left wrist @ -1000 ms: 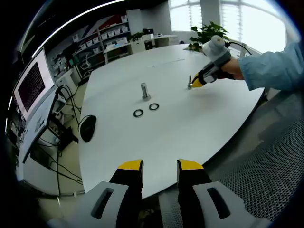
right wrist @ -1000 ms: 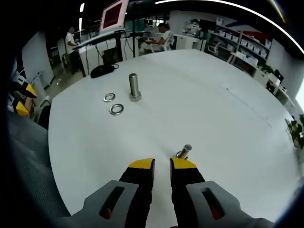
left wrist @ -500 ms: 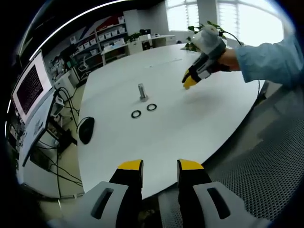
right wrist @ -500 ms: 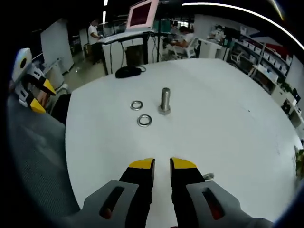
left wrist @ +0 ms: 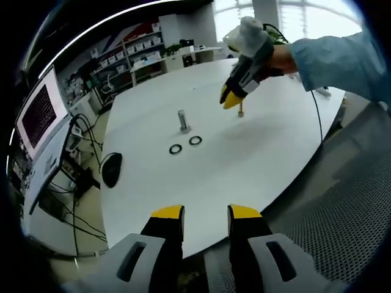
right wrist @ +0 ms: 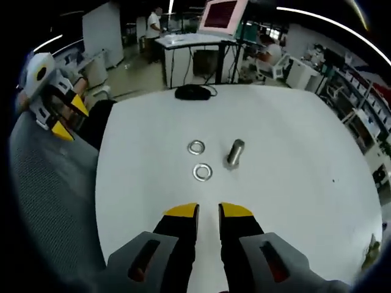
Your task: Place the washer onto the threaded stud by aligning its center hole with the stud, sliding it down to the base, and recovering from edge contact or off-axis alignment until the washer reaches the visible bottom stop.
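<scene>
1. A white table (left wrist: 244, 159) is seen in the left gripper view, with an upright threaded stud (left wrist: 182, 119) standing near its middle.
2. Two washers are seen lying flat on the table just in front of the stud: one washer (left wrist: 176, 149) to the left and a second washer (left wrist: 195, 140) to its right, apart from each other and from the stud.
3. A second, smaller bolt (left wrist: 241, 110) is seen standing on the table to the right of the stud, well apart from it.
4. The right gripper (left wrist: 230, 99) is held above the table beside that smaller bolt by a hand in a light blue sleeve (left wrist: 342, 61); whether its jaws are parted cannot be told from this view.
5. In the right gripper view the right gripper's jaws are seen with a narrow gap and nothing between them, above the table near the washers.
6. The left gripper (left wrist: 206, 213) is held off the near edge of the table, jaws slightly parted and empty.
7. A dark computer mouse (left wrist: 112, 169) lies on the table's left side, and a monitor (left wrist: 40, 113) stands further left.
</scene>
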